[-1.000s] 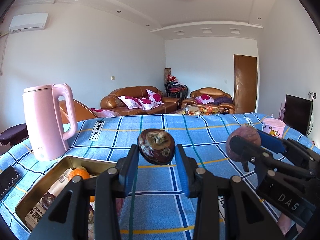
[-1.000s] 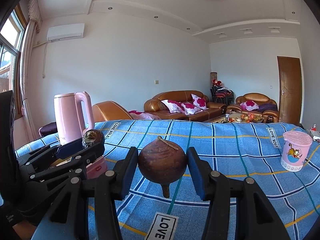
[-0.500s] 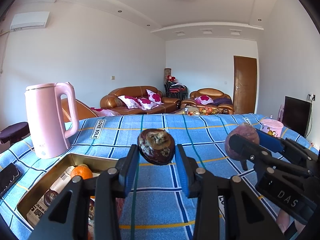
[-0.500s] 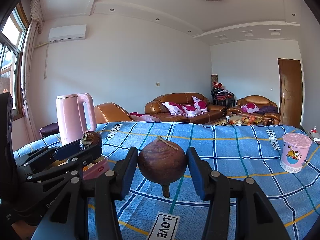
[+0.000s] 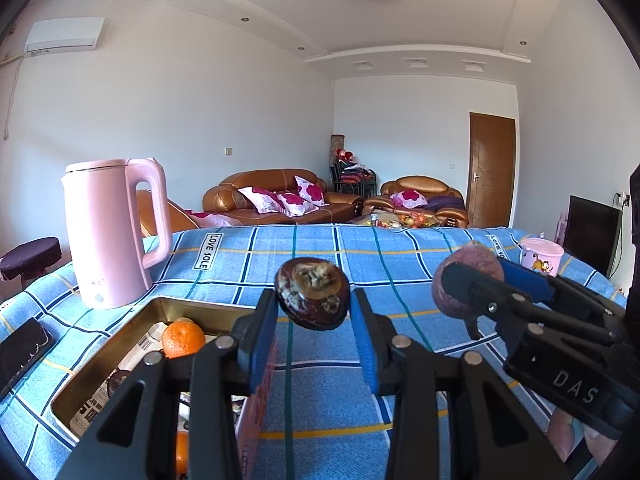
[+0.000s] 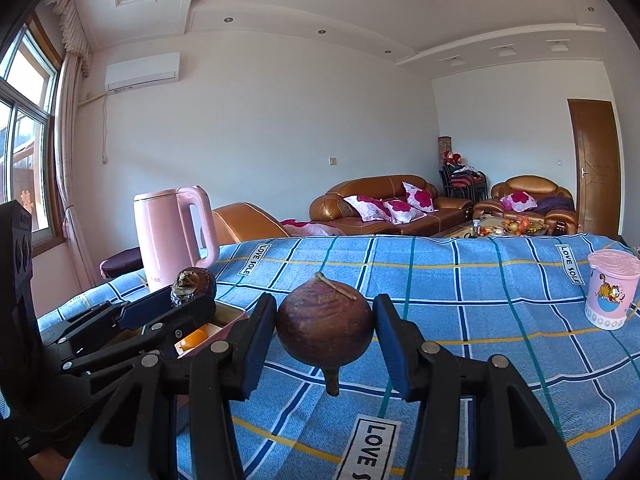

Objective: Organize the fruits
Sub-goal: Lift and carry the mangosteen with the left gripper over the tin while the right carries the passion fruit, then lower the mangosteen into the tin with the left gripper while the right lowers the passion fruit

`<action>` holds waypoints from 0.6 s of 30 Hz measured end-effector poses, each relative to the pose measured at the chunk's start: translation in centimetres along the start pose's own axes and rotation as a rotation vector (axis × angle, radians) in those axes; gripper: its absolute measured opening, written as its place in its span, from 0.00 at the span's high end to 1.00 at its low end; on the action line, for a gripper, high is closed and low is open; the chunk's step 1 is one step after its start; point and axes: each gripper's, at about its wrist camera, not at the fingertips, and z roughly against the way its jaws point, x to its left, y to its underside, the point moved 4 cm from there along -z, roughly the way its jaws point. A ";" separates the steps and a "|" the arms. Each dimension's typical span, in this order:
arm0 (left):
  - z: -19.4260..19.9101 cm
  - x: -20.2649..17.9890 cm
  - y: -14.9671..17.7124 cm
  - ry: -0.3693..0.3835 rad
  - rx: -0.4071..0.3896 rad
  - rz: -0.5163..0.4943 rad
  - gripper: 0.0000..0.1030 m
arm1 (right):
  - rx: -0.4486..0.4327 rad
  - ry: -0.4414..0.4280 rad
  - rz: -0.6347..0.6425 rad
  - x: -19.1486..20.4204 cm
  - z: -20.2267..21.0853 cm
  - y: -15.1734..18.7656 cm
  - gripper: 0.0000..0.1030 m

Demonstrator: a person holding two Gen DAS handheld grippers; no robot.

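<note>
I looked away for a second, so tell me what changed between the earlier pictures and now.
Almost nothing. The view of the pink kettle and gold tray shifts slightly; no object moved on the cloth. The left gripper still clamps the dark flattened fruit, and the right gripper the round brown fruit.

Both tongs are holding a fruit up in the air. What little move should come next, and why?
Probably swing the left tongs a bit left and down over the metal tray. They are shut on a dark, flattish fruit held above the blue cloth just right of the tray, where an orange already lies. The right tongs, shut on a round brown fruit, can follow.
</note>
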 end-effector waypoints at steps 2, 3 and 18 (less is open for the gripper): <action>0.2 0.5 0.1 -0.009 0.005 0.006 0.62 | -0.001 -0.012 0.006 0.7 0.0 -0.2 0.49; 0.2 0.8 0.1 -0.014 0.008 0.009 0.62 | -0.001 -0.018 0.009 1.0 -0.1 -0.4 0.49; 1.2 4.6 0.2 -0.073 0.039 0.049 0.62 | 0.007 -0.100 0.039 4.9 -1.1 -1.1 0.49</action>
